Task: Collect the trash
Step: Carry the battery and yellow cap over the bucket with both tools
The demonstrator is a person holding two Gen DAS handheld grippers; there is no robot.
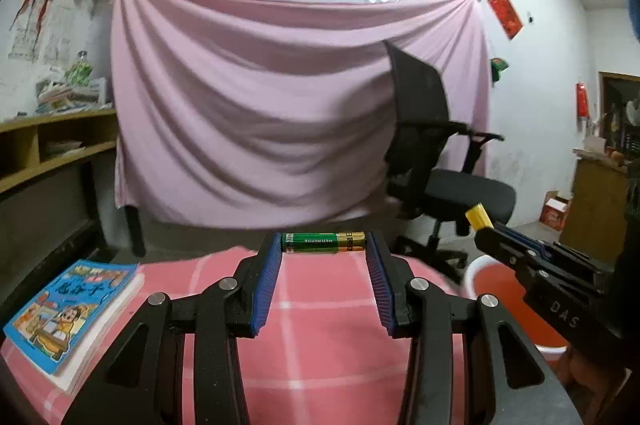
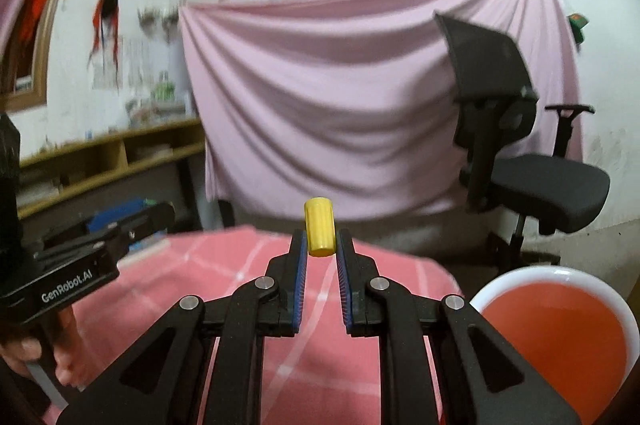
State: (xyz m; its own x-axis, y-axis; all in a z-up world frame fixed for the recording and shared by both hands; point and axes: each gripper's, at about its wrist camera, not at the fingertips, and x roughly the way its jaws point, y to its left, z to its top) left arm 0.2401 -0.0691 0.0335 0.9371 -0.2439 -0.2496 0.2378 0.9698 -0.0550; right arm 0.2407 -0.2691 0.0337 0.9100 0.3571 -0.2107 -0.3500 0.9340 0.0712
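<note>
My left gripper (image 1: 324, 245) is shut on a green and gold battery (image 1: 324, 242), held crosswise by its two ends above the pink checked tablecloth (image 1: 316, 289). My right gripper (image 2: 322, 245) is shut on a small yellow cylinder (image 2: 319, 227) that stands upright between the blue pads (image 2: 303, 253). The same yellow cylinder (image 1: 479, 217) shows at the right of the left wrist view. A red bin with a white rim (image 2: 560, 337) stands low at the right, beside the table.
A blue picture book (image 1: 76, 309) lies on the table's left. Behind the table hang a pink sheet (image 1: 280, 105) and stands a black office chair (image 2: 520, 161). Wooden shelves (image 1: 52, 149) run along the left wall. A hand (image 2: 64, 357) holds the left gripper's handle.
</note>
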